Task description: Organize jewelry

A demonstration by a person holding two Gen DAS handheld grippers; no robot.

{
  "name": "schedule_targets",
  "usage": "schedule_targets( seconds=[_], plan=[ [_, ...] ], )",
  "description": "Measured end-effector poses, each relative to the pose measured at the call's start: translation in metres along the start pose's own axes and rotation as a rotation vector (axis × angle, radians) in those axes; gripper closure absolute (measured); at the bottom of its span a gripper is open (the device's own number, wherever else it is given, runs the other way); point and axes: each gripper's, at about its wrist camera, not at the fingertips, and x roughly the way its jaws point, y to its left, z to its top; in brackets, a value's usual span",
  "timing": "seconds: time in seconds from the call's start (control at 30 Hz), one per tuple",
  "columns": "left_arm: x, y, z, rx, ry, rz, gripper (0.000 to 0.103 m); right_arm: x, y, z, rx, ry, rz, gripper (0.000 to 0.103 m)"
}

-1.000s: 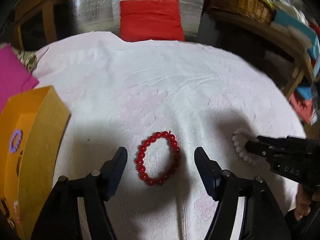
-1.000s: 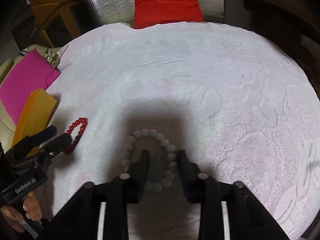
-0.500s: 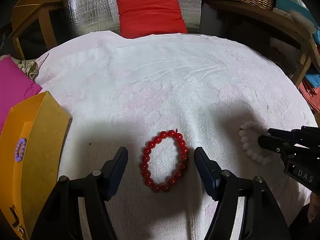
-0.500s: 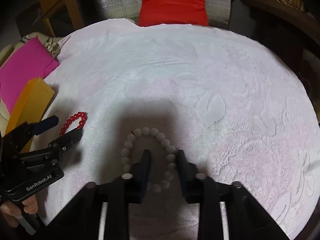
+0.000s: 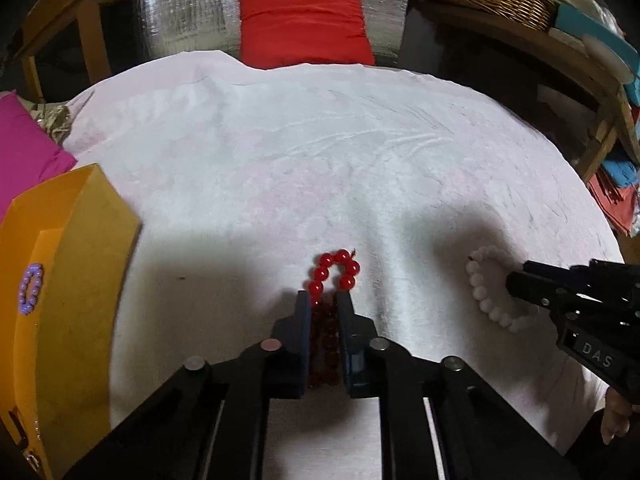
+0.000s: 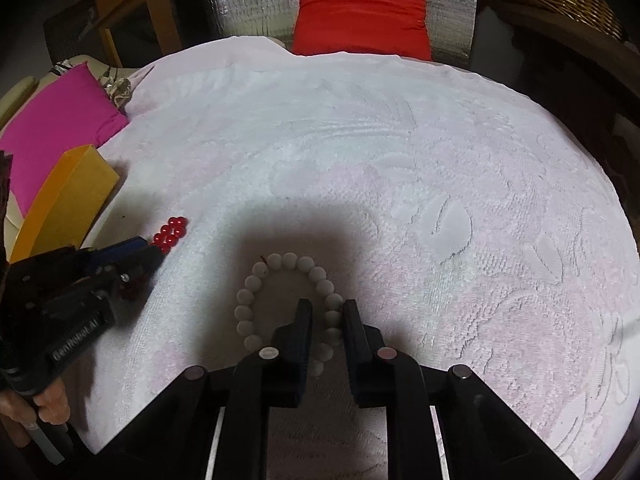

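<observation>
- Cloth ahead of both your grippers lies bare out to its far edge; room to pass there.
- Yellow box stands at your left, its wall raised above the cloth; it blocks a low sideways move.
- Your right gripper sits near on the other side.
- Pink cushion lies beyond the box.
- Red cushion stands past the far edge.

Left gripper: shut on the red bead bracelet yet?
Shut. The left gripper squeezes the red bead bracelet flat between its fingers, only the far beads looping out onto the white towel.
</observation>
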Motion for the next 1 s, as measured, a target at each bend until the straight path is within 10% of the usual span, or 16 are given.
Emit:
schedule_targets(
  seconds=[0.27, 0.43, 0.6, 1.0],
  plan=[
    [0.006, 0.008, 0.0, -0.022, 0.018, 0.034, 0.094, 0.001, -0.002, 0.001, 0.003, -0.001, 0.006, 0.086],
    [0.011, 0.004, 0.001, -0.011, 0.017, 0.029, 0.073, 0.002, -0.004, -0.001, 0.0, -0.008, 0.017, 0.086],
    [0.014, 0.008, 0.003, -0.021, 0.007, 0.018, 0.093, 0.0, -0.001, -0.003, -0.022, -0.035, 0.003, 0.092],
    [-0.033, 0.016, 0.006, -0.073, -0.143, 0.001, 0.094, -0.028, -0.008, 0.006, 0.032, -0.131, 0.042, 0.092]
  ],
)
